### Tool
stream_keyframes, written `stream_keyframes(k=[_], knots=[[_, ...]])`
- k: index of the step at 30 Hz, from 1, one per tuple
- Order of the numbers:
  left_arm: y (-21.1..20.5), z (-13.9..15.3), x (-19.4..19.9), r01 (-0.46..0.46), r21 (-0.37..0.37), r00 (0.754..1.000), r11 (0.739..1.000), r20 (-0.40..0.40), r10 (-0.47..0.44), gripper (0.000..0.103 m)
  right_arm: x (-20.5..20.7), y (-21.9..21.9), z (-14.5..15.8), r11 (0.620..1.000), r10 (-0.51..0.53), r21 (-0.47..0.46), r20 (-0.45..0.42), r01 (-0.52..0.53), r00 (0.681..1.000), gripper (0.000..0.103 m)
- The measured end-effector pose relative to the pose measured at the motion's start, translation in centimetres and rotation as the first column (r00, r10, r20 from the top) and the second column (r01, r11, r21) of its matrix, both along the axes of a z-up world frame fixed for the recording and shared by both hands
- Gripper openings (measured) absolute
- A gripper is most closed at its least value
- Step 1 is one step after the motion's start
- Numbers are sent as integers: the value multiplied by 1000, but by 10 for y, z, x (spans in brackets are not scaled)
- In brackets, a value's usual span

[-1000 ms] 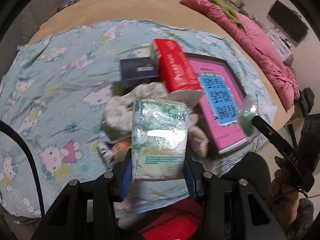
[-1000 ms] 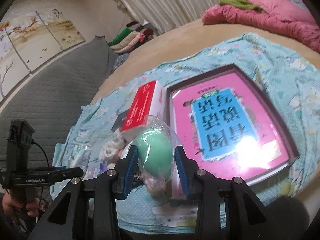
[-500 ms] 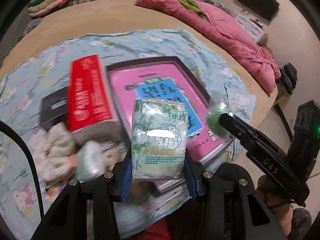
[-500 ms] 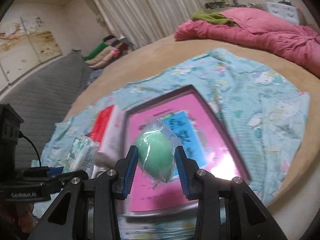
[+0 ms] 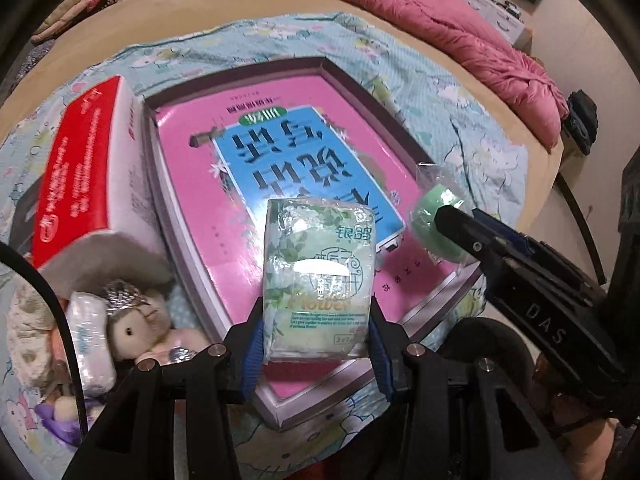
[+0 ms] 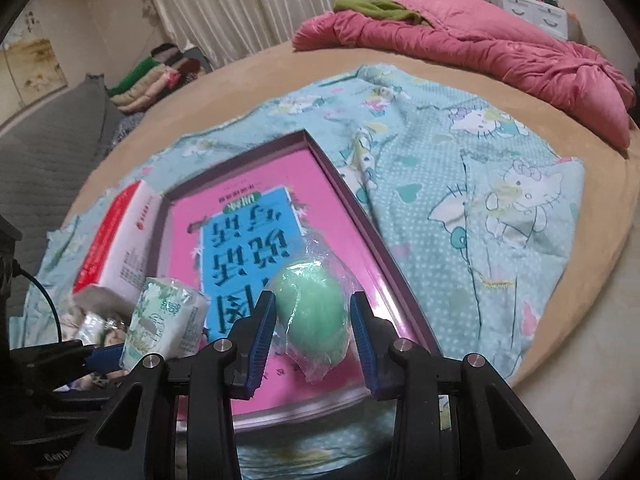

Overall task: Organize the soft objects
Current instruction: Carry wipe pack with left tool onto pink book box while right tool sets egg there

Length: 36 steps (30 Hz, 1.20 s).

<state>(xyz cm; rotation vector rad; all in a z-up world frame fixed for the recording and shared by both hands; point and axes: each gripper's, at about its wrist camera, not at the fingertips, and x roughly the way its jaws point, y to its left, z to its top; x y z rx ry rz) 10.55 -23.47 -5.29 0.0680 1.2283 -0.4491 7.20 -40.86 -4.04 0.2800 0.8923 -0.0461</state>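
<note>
My left gripper [image 5: 316,340] is shut on a green-and-white tissue pack [image 5: 320,280] and holds it above the near end of a shallow box with a pink and blue printed bottom [image 5: 200,184]. The pack also shows in the right wrist view [image 6: 164,316]. My right gripper [image 6: 314,320] is shut on a green sponge ball in clear wrap [image 6: 312,312], above the same box [image 6: 248,184]. The ball also shows in the left wrist view [image 5: 428,216], to the right of the pack.
A red and white tissue box [image 5: 80,168] lies left of the pink box. A small plush doll [image 5: 136,328] and other soft items lie at the near left. All rest on a blue cartoon-print cloth [image 6: 480,184] on a round bed. A pink duvet [image 6: 480,44] lies behind.
Both grippers have swung right, from the soft pile beside the red box to above the pink box, each still holding its item. The two grippers are now closer together.
</note>
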Motion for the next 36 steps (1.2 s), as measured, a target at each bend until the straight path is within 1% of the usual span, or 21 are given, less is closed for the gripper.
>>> stream_keyframes(k=[6, 12, 14, 18, 20, 21, 23, 24, 25, 28, 30, 33, 36], knots=[[-6, -16, 1, 2, 10, 1000, 1000, -26, -2, 46, 1, -4, -6, 1000, -24, 3, -28, 24, 999, 41], [-6, -21, 2, -6, 19, 999, 1000, -35, 7, 46, 0, -4, -7, 1000, -27, 9, -30, 27, 999, 41], [-5, -22, 2, -6, 15, 999, 1000, -40, 7, 46, 0, -4, -6, 1000, -30, 10, -27, 30, 999, 44], [-5, -22, 2, -7, 15, 999, 1000, -42, 7, 48, -3, -6, -3, 999, -37, 24, -1, 37, 999, 47], [-6, -22, 2, -6, 23, 999, 1000, -36, 7, 49, -4, -7, -1, 999, -37, 29, 10, 37, 999, 51], [-6, -22, 2, -3, 24, 999, 1000, -33, 4, 51, -5, -6, 0, 999, -37, 31, 18, 36, 999, 51], [-6, -22, 2, 0, 22, 999, 1000, -33, 1, 54, -7, -6, 3, 999, -37, 32, 35, 36, 999, 55], [-6, -21, 1, -1, 23, 1000, 1000, -31, 2, 58, -7, -6, 4, 999, -38, 32, 41, 36, 998, 56], [-6, -20, 1, 1, 26, 1000, 1000, -27, 0, 61, -8, -6, 6, 999, -39, 31, 49, 37, 998, 57], [-5, -17, -1, 7, 44, 1000, 999, -8, -7, 62, -10, -7, 8, 999, -44, 30, 66, 42, 997, 60], [-3, -14, -3, 7, 44, 1000, 999, 3, -7, 63, -12, -7, 11, 998, -48, 30, 78, 46, 996, 61], [2, -7, -7, 4, 48, 1000, 999, 25, -5, 67, -16, -7, 16, 998, -51, 26, 106, 49, 993, 64], [12, 3, -13, -7, 41, 999, 999, 47, 5, 68, -19, -4, 23, 999, -47, 17, 133, 45, 990, 68]])
